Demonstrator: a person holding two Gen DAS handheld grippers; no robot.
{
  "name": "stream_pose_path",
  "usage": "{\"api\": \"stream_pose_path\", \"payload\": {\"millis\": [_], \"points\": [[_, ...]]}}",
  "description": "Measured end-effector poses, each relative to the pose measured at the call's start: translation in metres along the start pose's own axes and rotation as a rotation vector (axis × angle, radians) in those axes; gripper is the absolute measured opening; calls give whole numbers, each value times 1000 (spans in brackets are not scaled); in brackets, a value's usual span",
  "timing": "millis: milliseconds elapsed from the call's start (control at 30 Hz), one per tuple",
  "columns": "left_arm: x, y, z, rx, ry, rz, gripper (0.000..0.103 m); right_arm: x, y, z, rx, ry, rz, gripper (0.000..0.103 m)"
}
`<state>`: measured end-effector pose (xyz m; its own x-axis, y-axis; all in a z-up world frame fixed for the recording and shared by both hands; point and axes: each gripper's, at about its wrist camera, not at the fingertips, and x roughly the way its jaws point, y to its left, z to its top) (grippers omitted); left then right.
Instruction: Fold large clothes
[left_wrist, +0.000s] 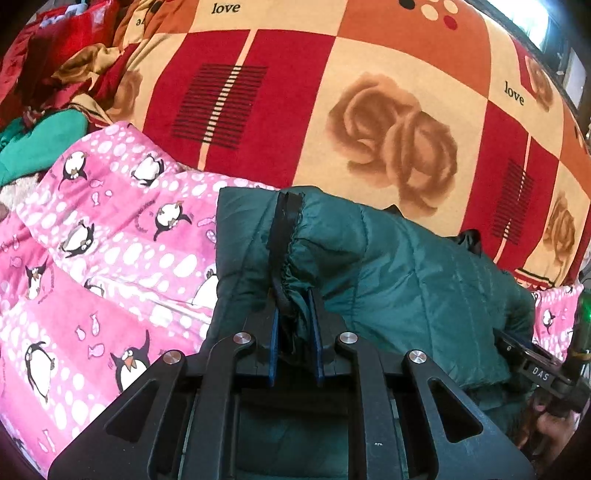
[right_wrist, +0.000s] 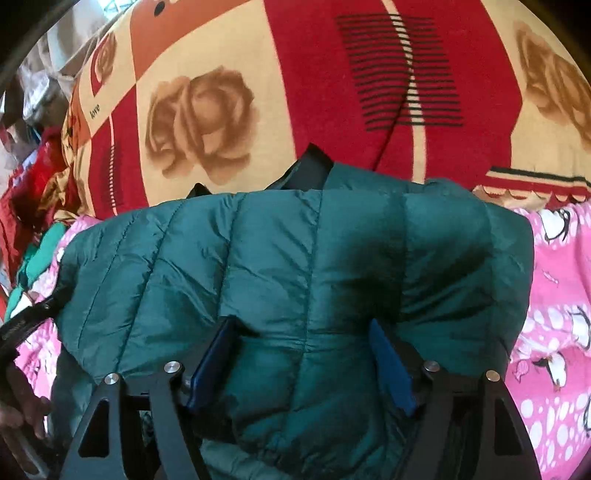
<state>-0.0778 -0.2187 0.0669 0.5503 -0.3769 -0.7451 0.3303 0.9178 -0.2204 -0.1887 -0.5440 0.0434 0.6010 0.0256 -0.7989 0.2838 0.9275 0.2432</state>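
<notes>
A dark green quilted puffer jacket (left_wrist: 399, 273) lies bunched on a pink penguin-print blanket (left_wrist: 92, 258). My left gripper (left_wrist: 295, 299) is shut on the jacket's elastic cuff with black trim (left_wrist: 286, 236), at the jacket's left edge. In the right wrist view the jacket (right_wrist: 288, 258) fills the middle. My right gripper (right_wrist: 303, 328) is open, its blue pads (right_wrist: 218, 343) straddling a padded fold of the jacket without pinching it. The right gripper body shows at the far right of the left wrist view (left_wrist: 543, 373).
A red, orange and cream blanket with roses and "love" print (left_wrist: 369, 110) covers the bed behind. Crumpled red and gold cloth (left_wrist: 55, 66) and green fabric (left_wrist: 40, 140) lie at the far left. A hand (right_wrist: 22, 417) holds the other gripper's handle.
</notes>
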Motion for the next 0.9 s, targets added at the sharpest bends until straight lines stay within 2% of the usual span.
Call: {"api": "stream_pose_path", "payload": {"millis": [33,67,133,200,233,367,467,600,767,900], "points": [[-1,-1,1,7,0,8,18,-2,0,2,-1,8,-2,74],[-3,-1,2,7,4,14,25,-6,0,4,1,12,0,73],[-7,0,4,-3,8,3,41,-21,-1,5,18,-14,7,73],[-15,2,7,-24,-15,-15,64,-38,0,4,37,-56,26,73],[-20,2,8,-36,-35,-22,67,-47,3,4,31,-76,34,73],[-28,-7,14,-37,-75,-30,70,-56,20,6,-34,-91,5,76],[-14,-18,17,-4,-51,0,71,-43,31,10,-60,-76,-12,76],[22,-26,11,40,39,78,71,-13,43,11,-85,-38,-28,76],[40,-30,4,81,41,120,78,18,46,8,-110,-15,-99,86],[48,-35,4,112,51,146,81,23,37,14,-73,-3,-84,88]]}}
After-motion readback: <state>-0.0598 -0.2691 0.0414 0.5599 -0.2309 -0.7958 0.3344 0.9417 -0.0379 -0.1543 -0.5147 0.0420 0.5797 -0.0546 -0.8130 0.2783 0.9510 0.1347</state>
